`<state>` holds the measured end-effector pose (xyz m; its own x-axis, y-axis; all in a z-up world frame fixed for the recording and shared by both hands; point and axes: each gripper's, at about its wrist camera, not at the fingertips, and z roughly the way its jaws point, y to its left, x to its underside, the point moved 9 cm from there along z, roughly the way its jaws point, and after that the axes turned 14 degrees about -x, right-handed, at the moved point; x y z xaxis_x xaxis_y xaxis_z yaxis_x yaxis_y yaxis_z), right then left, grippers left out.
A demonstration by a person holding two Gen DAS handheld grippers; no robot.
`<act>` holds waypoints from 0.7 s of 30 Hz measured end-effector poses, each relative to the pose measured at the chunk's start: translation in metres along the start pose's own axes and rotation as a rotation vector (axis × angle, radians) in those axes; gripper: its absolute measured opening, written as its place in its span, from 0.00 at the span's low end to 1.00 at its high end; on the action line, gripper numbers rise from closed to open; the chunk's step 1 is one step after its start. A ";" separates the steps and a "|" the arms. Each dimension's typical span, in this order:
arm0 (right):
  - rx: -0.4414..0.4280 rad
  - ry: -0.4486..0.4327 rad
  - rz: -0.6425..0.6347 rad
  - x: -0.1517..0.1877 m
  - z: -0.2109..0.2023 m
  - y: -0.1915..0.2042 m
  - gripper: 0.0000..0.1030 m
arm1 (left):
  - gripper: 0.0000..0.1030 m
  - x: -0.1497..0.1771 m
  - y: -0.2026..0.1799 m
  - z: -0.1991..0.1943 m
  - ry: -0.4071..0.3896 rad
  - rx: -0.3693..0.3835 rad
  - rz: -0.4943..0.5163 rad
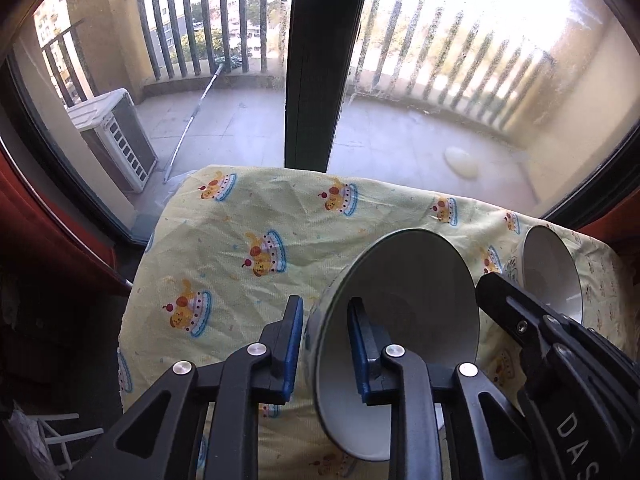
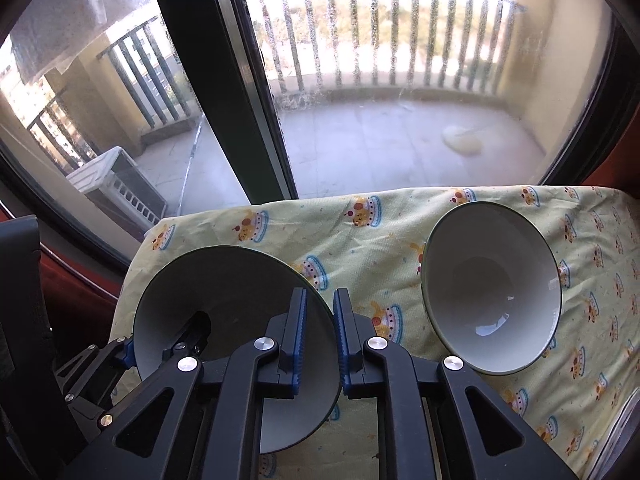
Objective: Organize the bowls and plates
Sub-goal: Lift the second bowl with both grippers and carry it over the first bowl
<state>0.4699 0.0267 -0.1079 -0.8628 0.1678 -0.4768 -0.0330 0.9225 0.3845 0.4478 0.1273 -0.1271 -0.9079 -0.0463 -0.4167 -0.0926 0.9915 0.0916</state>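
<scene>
The left gripper straddles the wall of the near bowl. One blue-padded finger stands outside the wall and the other finger reaches inside the white interior. The jaws are spread moderately wide. From either view I cannot tell whether the pads truly press the wall or only bracket it. The right wrist view shows the outer pad lying against the side of this bowl that is farthest from the second bowl. The near bowl is white inside with a thin dark green rim, and it sits on the yellow cartoon-print tablecloth, with its mouth toward the cameras. The second bowl, of the same kind, stands on the cloth to the right of the near bowl. The two are apart, with a strip of cloth showing between them. The right gripper hovers just over the near bowl's right-hand rim. Its fingers are drawn almost together, leaving a narrow slit, and nothing is held between them. Beyond the near bowl the cloth runs to the table's far edge. Past that edge a dark window post rises, with a railed balcony behind the dusty glass. Left of the near bowl and beyond the glass, a white air-conditioner unit sits on the balcony floor.
</scene>
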 end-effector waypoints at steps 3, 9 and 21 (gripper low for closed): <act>0.062 -0.048 -0.041 -0.007 -0.021 0.006 0.02 | 0.21 0.001 0.000 -0.004 -0.008 -0.017 -0.006; 0.115 -0.004 -0.068 0.009 -0.009 -0.003 0.04 | 0.28 0.011 0.003 0.012 -0.015 -0.107 0.065; 0.088 0.028 -0.026 0.018 0.020 -0.010 0.53 | 0.34 0.009 0.008 0.033 -0.009 -0.138 0.079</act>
<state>0.4649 0.0268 -0.1359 -0.8760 0.1350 -0.4630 -0.0123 0.9535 0.3012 0.4523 0.1389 -0.1605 -0.9110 0.0332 -0.4112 -0.0767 0.9657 0.2479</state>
